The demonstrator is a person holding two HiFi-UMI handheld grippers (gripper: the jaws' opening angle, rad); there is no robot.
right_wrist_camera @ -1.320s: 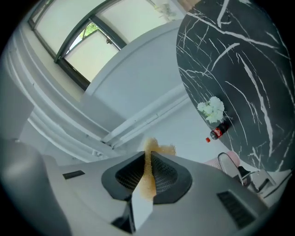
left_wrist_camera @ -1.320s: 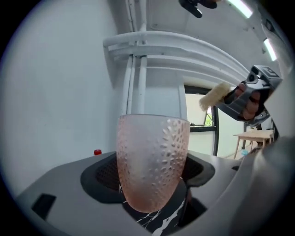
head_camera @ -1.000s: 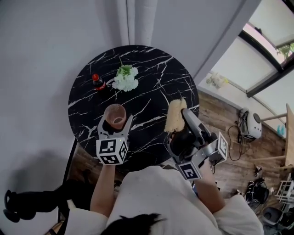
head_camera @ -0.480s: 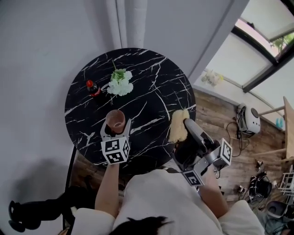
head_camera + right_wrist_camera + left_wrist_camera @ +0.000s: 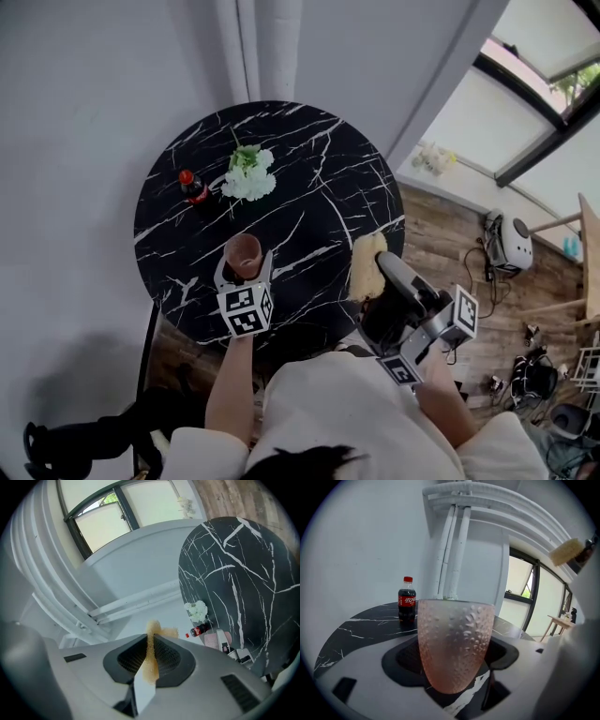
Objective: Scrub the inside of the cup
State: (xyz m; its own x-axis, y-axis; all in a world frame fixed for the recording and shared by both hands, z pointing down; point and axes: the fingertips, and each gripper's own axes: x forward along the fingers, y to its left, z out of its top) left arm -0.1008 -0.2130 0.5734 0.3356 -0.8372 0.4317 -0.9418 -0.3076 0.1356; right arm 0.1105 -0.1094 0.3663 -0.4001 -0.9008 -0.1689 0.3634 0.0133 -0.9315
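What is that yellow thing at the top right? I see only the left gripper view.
Observer: A sponge, pinched edge-on between the right tool's pads.
Operator: Is anything hidden behind the cup?
Observer: Yes. The head view shows white flowers on the table, just right of the bottle.

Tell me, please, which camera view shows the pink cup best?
The left gripper view: the pink cup fills the centre, its dimpled wall clear. The head view shows it small from above; the right gripper view shows only a distant pink sliver.
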